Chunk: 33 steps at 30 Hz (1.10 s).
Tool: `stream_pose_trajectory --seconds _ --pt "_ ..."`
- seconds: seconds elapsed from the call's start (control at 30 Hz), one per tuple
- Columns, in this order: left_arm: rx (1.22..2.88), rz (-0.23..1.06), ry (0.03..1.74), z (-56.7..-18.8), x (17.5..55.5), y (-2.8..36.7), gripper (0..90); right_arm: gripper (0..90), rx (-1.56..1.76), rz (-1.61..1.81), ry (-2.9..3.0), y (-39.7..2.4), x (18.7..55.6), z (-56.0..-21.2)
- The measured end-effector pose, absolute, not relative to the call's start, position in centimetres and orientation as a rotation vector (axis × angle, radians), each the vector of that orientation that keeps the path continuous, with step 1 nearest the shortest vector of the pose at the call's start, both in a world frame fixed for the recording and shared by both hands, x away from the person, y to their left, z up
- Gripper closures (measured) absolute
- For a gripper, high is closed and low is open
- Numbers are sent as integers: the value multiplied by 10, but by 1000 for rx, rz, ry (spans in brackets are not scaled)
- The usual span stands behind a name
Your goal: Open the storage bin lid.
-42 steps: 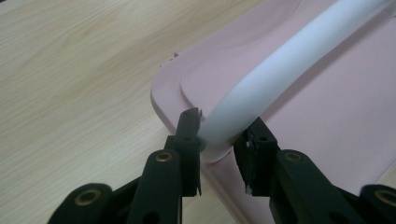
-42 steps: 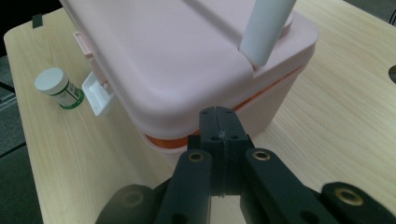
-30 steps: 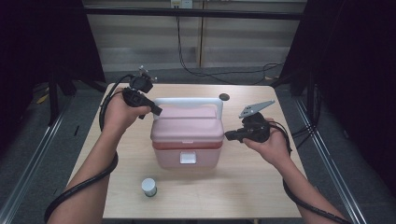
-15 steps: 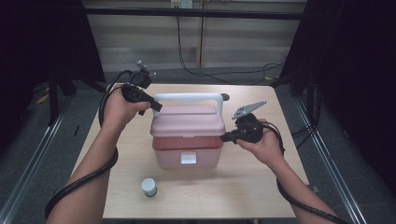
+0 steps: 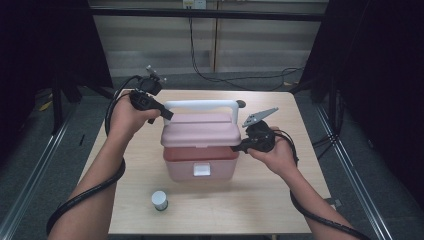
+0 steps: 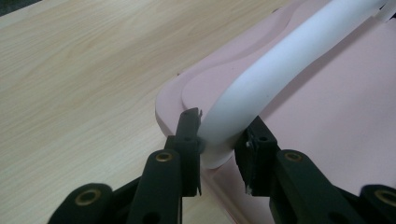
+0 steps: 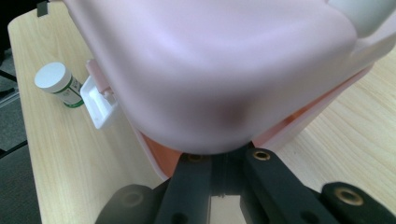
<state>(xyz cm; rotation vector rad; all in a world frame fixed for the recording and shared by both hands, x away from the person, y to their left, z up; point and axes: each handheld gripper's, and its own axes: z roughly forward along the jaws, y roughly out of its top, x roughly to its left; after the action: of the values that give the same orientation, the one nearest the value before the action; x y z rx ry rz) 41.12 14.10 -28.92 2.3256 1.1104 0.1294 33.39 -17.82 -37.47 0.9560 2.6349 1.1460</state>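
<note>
Pink lid (image 5: 200,130) is lifting partway open, left gripper (image 6: 217,144) clamping the white handle (image 6: 280,65), clenched right gripper (image 7: 219,161) prying underneath.

The left gripper (image 6: 218,149) has its two black jaws closed around the near end of a white handle (image 6: 275,65), one pad on each side where the handle curves down to meet the pink lid (image 6: 336,121). The handle arches away toward the upper right. The lid's rounded corner lies just beyond the jaws, above the light wooden table (image 6: 79,88)
</note>
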Motion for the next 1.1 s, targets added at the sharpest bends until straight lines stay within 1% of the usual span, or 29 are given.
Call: stream_pose_trajectory --seconds 0.43,0.57,0.6,0.67,0.73,0.77,0.83,0.9,1.0,1.1 --pt "2303 157 1095 -291 411 143 711 900 942 1159 2611 -178 333 -369" --pt "2297 179 1083 -293 411 143 693 900 939 1168 2611 -178 333 -370" --pt "2295 188 1080 -293 410 143 682 900 942 1166 2608 -178 333 -370" --pt "2288 201 1073 -294 411 144 607 900 946 1165 2608 -179 332 -369" --pt "2279 204 1071 -295 410 145 571 900 939 1170 2607 -179 333 -369" --pt "2278 209 1065 -295 410 146 571 900 942 1179 2604 -179 333 -368" --pt "2259 190 1077 -295 408 148 514 900 942 1181 2601 -179 333 -367" --pt "2263 196 1071 -296 407 150 505 900 942 1182 2598 -179 333 -366" --pt "2242 188 1086 -296 405 157 464 900 941 1186 2593 -179 333 -364" --pt "2224 191 1118 -298 402 169 436 900 943 1178 2589 -178 333 -362"
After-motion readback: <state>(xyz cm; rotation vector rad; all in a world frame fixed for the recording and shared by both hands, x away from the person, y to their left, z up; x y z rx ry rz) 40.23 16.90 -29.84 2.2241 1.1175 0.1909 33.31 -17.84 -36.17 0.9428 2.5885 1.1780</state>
